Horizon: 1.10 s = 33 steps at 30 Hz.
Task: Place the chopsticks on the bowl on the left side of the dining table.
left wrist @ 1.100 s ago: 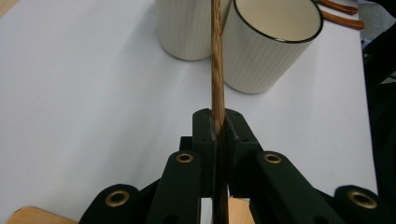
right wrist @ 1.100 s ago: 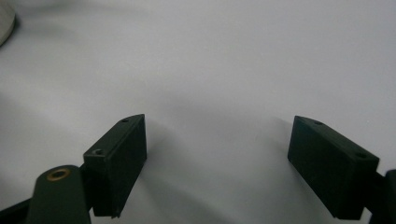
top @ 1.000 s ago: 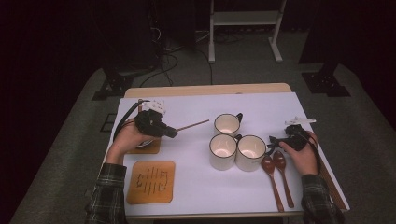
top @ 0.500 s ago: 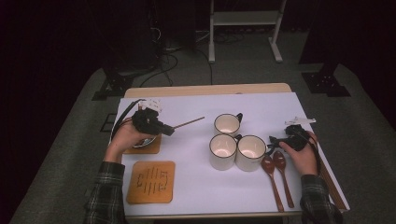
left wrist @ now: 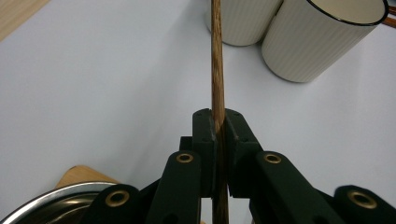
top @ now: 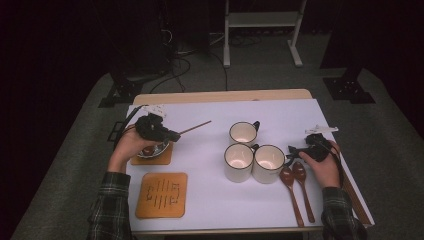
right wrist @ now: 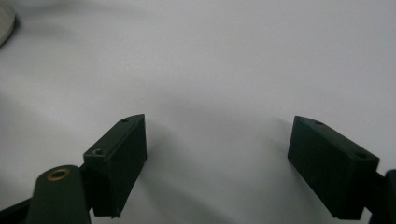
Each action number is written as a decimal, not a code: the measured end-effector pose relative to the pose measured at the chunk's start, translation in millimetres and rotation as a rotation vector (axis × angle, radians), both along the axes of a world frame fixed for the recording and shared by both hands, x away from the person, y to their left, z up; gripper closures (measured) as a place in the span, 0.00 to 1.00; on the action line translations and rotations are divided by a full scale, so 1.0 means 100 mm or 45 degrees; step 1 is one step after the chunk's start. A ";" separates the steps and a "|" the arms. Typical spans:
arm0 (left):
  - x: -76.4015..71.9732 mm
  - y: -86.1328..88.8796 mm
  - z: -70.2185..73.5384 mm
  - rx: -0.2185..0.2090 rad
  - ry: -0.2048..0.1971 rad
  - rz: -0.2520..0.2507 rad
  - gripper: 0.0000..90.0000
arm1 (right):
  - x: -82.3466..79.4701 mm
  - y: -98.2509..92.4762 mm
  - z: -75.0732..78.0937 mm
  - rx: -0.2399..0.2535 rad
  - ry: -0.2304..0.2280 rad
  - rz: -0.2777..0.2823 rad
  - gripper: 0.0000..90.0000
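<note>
Your left gripper (left wrist: 218, 135) pinches a wooden stick (left wrist: 216, 56) above the counter (top: 210, 200), pointing toward the mugs (left wrist: 322, 42). Your right gripper (right wrist: 217, 163) rests spread wide beside two spoons (top: 295, 180).

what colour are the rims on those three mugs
Black rims on cream mugs; clearest in the high view.

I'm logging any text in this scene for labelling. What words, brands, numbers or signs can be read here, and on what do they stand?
Wooden coaster: dark line markings on its top, too small and blurred to read.
White tag by the right gripper: no legible print.
Enamel mugs, wooden spoons: no text visible.
</note>
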<state>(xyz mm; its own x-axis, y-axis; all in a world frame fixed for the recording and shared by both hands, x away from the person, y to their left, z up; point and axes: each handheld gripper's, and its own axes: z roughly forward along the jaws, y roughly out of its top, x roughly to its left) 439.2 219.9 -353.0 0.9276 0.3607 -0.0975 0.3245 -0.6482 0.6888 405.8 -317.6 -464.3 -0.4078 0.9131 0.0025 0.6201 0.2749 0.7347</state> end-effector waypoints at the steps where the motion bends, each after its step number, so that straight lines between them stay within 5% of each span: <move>1: 0.01 0.03 -0.01 -0.004 -0.001 0.009 0.94 | 0.00 0.00 0.00 0.002 0.001 -0.001 0.20; 33: 0.14 0.37 -0.14 0.008 0.007 0.141 0.94 | 0.00 0.00 0.00 0.005 0.003 -0.002 0.20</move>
<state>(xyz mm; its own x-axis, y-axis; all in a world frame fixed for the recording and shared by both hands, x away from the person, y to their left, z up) 453.0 257.1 -367.1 0.8816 0.4613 -0.0999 0.3979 -0.6124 0.6831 405.8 -317.6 -464.3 -0.4062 0.9138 0.0072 0.6225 0.2709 0.7342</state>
